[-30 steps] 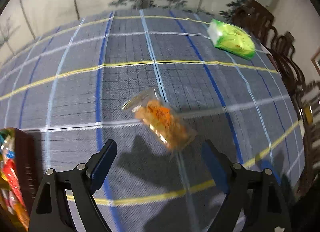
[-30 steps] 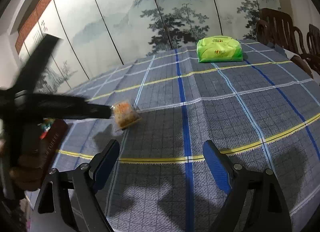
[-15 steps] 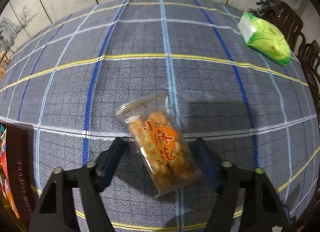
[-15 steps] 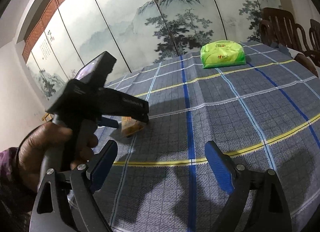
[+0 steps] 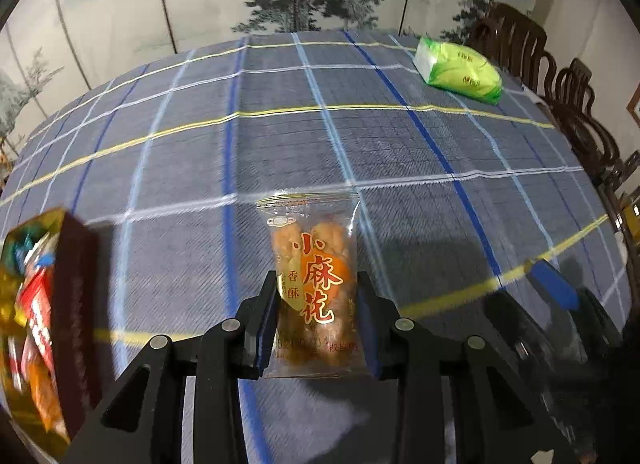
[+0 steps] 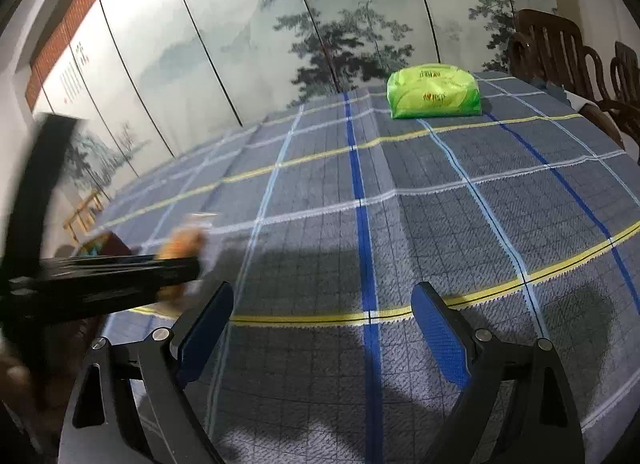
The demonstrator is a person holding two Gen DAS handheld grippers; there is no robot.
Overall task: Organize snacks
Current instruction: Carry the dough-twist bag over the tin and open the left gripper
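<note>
The left gripper [image 5: 316,320] is closing on the snack pack [image 5: 314,280], pads pressing its two long sides at the lower centre of the left wrist view. The pack's long axis runs straight up the frame, along the fingers. The snack box [image 5: 76,296] sits at the lower left, so the carry probably goes leftward. The right gripper [image 6: 322,328], jaws wide apart and empty, hangs over bare tablecloth [image 6: 500,224]; the left is the nearer.
</note>
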